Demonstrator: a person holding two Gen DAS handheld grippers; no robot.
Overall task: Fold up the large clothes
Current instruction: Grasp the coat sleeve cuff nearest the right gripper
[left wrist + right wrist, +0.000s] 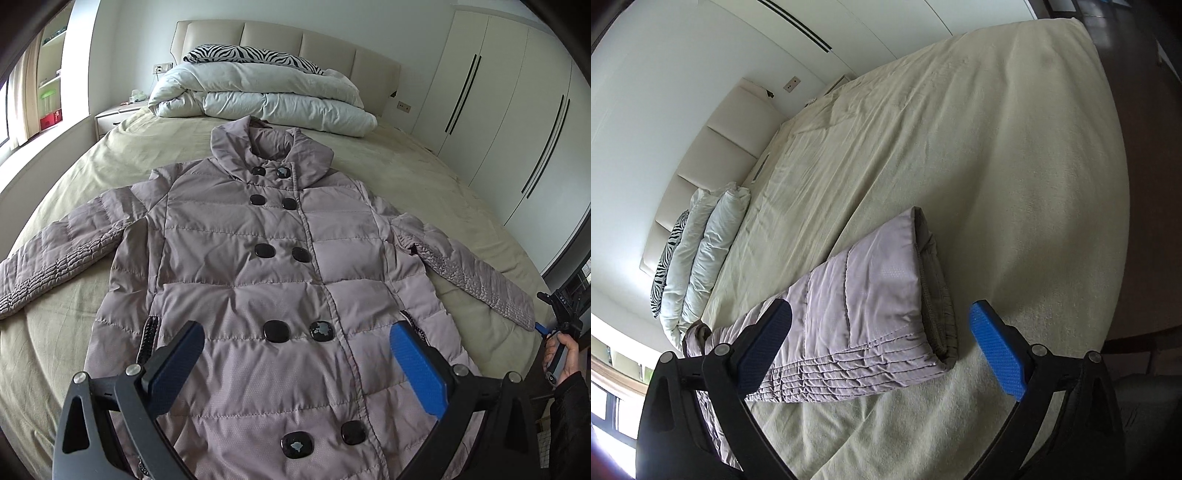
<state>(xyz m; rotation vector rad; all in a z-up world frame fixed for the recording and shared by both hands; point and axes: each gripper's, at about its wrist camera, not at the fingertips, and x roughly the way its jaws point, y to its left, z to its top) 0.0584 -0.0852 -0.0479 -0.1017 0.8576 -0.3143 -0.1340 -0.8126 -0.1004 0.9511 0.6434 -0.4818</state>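
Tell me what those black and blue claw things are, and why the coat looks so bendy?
They are two grabbers that a person holds, one in each hand, each with a round-eye camera that bends the picture. The left gripper hangs open over a lilac padded coat lying flat, buttoned, on the bed. The right gripper is at the cuff of the coat's sleeve, open around it, not yet pinching. You can see the person's hand holding that one. Neither holds anything. A folded duvet and a zebra pillow sit by the headboard.
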